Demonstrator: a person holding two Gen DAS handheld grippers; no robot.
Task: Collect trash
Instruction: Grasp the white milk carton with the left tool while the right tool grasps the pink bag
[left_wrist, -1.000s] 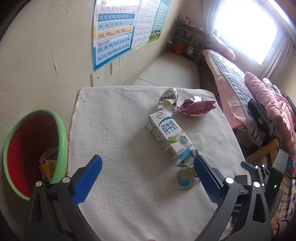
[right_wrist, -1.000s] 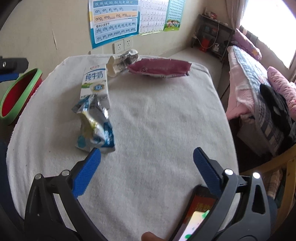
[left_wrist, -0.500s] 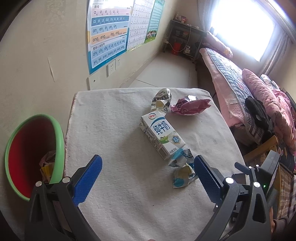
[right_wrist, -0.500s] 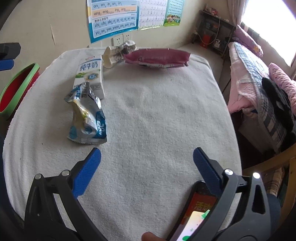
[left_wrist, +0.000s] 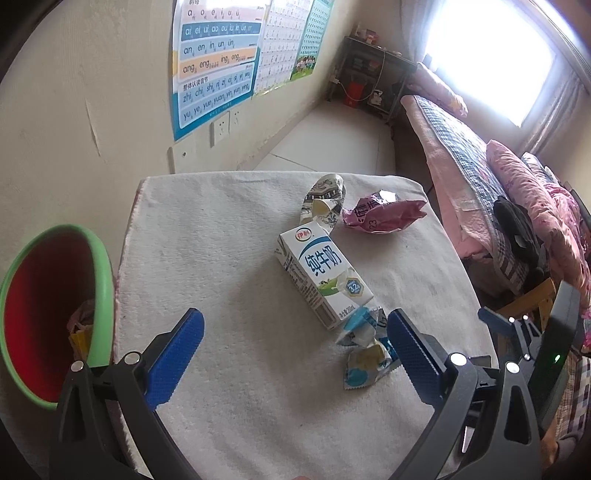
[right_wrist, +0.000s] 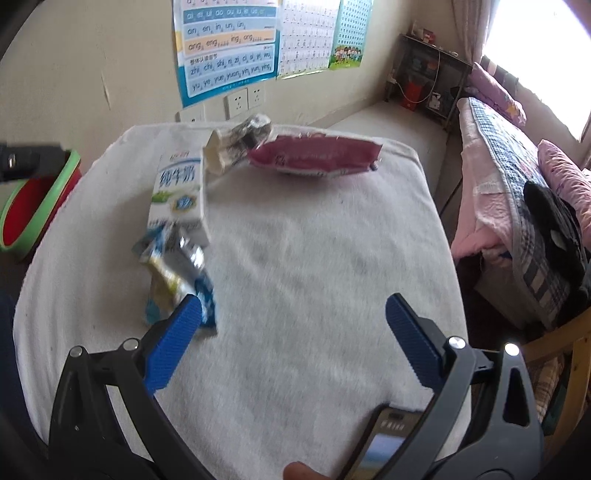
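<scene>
4 pieces of trash lie on the towel-covered surface (left_wrist: 229, 258): a boxy milk carton (left_wrist: 322, 273), a crinkled blue foil wrapper (right_wrist: 173, 273), a pink pouch (left_wrist: 382, 216) and a crushed paper cup (left_wrist: 325, 201). Both the left hand-held gripper (left_wrist: 295, 350) and right hand-held gripper (right_wrist: 293, 338) hover spread wide, empty, probably lining up on the wrapper for the red, green-rimmed bin (left_wrist: 99, 266).

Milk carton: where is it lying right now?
The milk carton lies flat mid-table on the white cloth. The crumpled blue wrapper sits at its near end, the patterned wrapper at its far end and the pink bag beyond.
</scene>
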